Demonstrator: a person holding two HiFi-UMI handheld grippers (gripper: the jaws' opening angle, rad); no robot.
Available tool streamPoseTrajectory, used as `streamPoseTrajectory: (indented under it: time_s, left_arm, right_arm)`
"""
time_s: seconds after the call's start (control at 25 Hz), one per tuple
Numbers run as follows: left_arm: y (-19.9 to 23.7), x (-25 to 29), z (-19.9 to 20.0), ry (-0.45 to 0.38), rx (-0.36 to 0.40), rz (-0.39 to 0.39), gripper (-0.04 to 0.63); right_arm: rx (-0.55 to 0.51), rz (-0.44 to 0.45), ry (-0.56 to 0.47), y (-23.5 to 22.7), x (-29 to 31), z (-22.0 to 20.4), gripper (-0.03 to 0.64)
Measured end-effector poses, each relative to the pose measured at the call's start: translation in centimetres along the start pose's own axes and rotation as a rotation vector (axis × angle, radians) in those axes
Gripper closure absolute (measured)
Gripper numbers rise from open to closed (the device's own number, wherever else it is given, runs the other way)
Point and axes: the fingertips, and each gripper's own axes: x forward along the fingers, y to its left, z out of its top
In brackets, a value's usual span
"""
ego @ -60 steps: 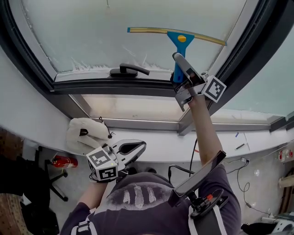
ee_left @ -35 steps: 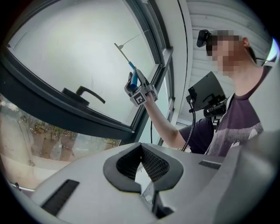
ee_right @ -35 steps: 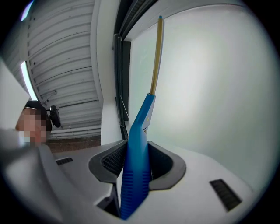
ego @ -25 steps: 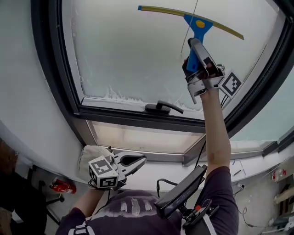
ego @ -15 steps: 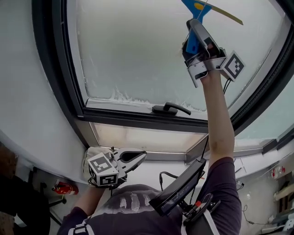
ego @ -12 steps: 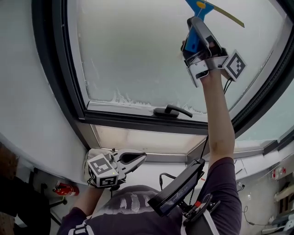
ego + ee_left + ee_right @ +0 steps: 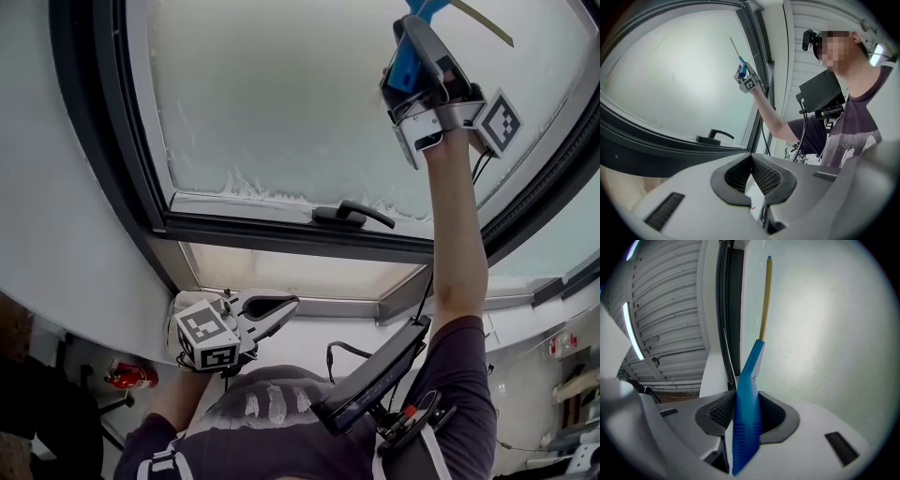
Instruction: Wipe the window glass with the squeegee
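Note:
The squeegee has a blue handle (image 7: 407, 64) and a yellow blade (image 7: 486, 24); most of the blade is cut off by the top edge of the head view. My right gripper (image 7: 413, 45) is raised high on an outstretched arm and is shut on the handle. In the right gripper view the handle (image 7: 746, 427) sits squeezed in that gripper (image 7: 746, 401), and the blade (image 7: 765, 301) lies against the frosted window glass (image 7: 825, 333). My left gripper (image 7: 277, 307) hangs low by the waist, shut and empty, and in its own view (image 7: 751, 160) it points at the window.
A black window handle (image 7: 352, 214) sits on the lower frame, and white residue (image 7: 253, 187) lines the bottom of the pane (image 7: 281, 103). The dark frame (image 7: 112, 141) borders the glass. A white bundle (image 7: 183, 302) lies on the sill, a red canister (image 7: 127, 377) below.
My right gripper has carried the squeegee up the glass, so its blade now runs out of the head view's top. The left gripper has stayed shut by the waist.

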Motion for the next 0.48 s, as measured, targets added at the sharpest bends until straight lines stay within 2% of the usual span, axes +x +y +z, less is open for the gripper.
streamPoseTrajectory:
  time_s: [0.48]
  left_arm:
    - [-0.8,1.4,-1.6,0.022,-0.020,-0.011,0.589]
  right_arm:
    - [0.027,-0.011,0.046,-1.0,-2.4,-3.2,0.477]
